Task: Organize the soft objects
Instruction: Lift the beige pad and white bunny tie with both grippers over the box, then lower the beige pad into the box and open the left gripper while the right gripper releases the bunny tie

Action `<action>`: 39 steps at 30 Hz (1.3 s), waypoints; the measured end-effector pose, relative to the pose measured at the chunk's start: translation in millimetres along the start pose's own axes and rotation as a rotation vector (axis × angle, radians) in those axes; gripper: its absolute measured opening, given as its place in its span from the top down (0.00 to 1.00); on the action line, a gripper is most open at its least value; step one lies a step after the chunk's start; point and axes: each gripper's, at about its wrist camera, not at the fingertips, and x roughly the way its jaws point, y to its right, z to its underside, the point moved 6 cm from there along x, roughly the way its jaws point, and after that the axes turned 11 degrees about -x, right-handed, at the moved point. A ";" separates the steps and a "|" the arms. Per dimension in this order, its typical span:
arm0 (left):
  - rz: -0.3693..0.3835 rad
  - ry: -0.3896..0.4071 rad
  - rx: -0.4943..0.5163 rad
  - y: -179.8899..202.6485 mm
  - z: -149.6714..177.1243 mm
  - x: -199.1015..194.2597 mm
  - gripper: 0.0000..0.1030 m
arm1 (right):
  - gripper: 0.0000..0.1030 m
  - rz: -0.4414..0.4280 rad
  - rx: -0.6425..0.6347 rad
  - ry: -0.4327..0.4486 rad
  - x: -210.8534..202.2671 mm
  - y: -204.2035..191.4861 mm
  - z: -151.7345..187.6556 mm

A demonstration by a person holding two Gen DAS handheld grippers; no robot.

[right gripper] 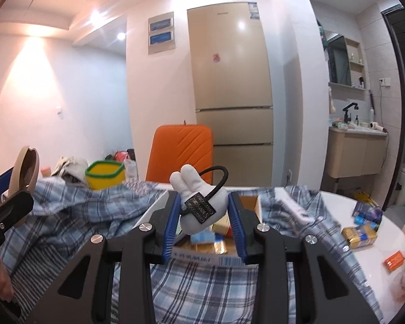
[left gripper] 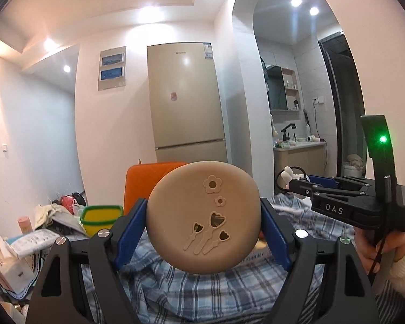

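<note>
We see the left claw (left gripper: 203, 232) clamped on a round tan case (left gripper: 202, 217) at the centre of the left view. In the right view's centre, the right claw (right gripper: 203, 222) grips a white plush toy (right gripper: 201, 202), above a blue plaid cloth (right gripper: 202, 283) draped over the surface (right gripper: 337, 197), with a yellow box (right gripper: 105, 175) at upper left.

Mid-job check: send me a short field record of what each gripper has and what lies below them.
left gripper: shut on tan round pad with flower cut-outs, held up
right gripper: shut on white plush rabbit with black loop and tag
below: blue plaid cloth over an open cardboard box of packets
behind: yellow tub with green rim, orange chair
table right side: loose packets
</note>
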 end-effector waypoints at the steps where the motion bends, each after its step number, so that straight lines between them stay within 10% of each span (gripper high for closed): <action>1: 0.004 -0.001 -0.006 1.5 -4.3 2.0 0.20 | 0.66 0.010 -0.003 0.010 -3.2 2.5 -7.1; 18: -0.016 -0.027 -0.083 18.6 -56.0 119.9 0.20 | 0.64 0.117 0.025 0.093 39.8 41.8 -80.4; 39: -0.106 -0.482 -0.119 -18.3 68.9 260.5 0.20 | 0.64 0.041 0.010 -0.400 138.9 40.0 54.1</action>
